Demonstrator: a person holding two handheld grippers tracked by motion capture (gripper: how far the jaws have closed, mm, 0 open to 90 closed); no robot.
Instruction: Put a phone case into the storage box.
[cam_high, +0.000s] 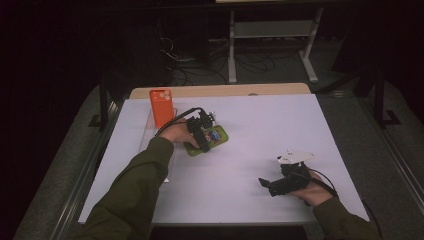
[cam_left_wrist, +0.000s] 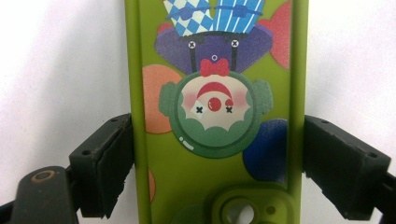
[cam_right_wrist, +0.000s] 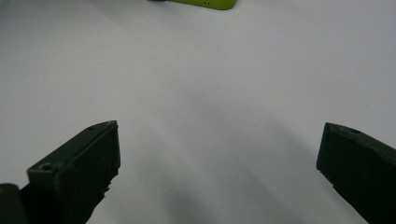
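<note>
Left claw (cam_left_wrist: 215, 158) straddling green phone case (cam_left_wrist: 215, 93), right claw (cam_right_wrist: 219, 163) spread wide

Left gripper (cam_high: 204, 141) up at about ten o'clock from table centre, gripped by the left hand (cam_high: 176, 134), olive-sleeved left forearm (cam_high: 135, 185) reaching in from seven o'clock. Jaws spread wide, pads (cam_left_wrist: 107, 163) standing just clear on either side of what lies between them. Right gripper (cam_high: 270, 186) low at about four o'clock, held in the right hand (cam_high: 312, 192), grey plate on top, jaws parted wide, pointing toward nine o'clock.
</note>
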